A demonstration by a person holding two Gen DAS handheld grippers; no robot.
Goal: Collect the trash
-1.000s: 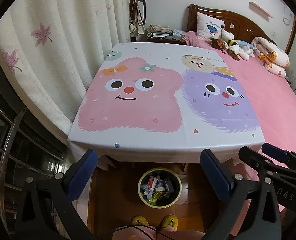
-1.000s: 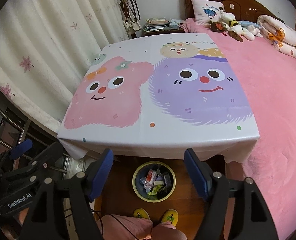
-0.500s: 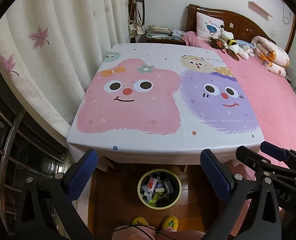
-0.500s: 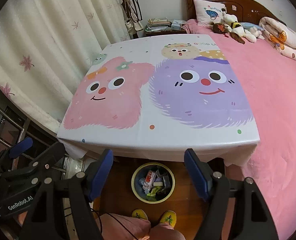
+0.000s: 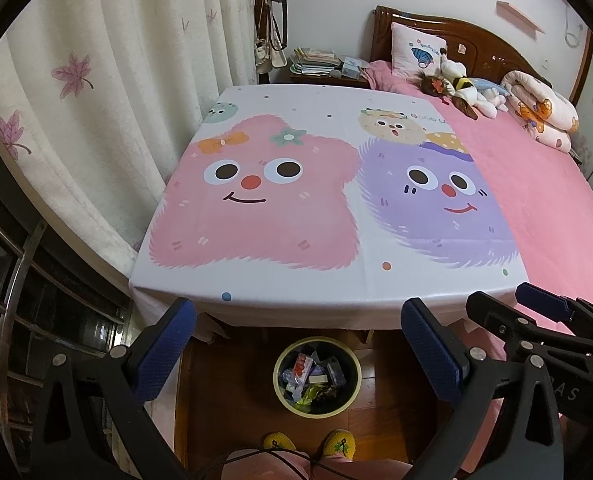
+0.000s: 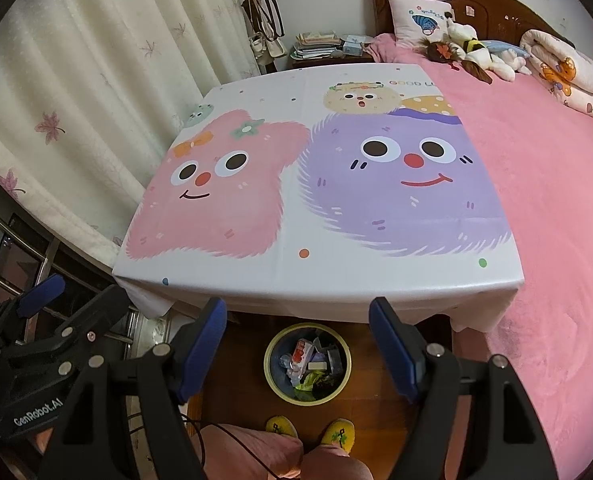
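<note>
A round yellow-rimmed bin (image 5: 317, 378) (image 6: 307, 362) stands on the wooden floor below the table's near edge, holding several wrappers and bits of trash. My left gripper (image 5: 298, 344) hovers high above it, open, nothing between its blue pads. My right gripper (image 6: 297, 336) is also open and empty above the bin. Each gripper shows at the edge of the other's view. The table's cartoon cloth (image 5: 296, 200) (image 6: 316, 184) carries no loose trash that I can see.
A bed with a pink blanket (image 5: 544, 200) adjoins the table on the right, with plush toys (image 5: 464, 88) and a pillow at its head. Curtains (image 5: 96, 100) hang on the left. The person's yellow slippers (image 5: 308, 444) stand just before the bin.
Both views have crept slightly, with the table and bin sitting a little lower in frame. Both grippers stay open and empty.
</note>
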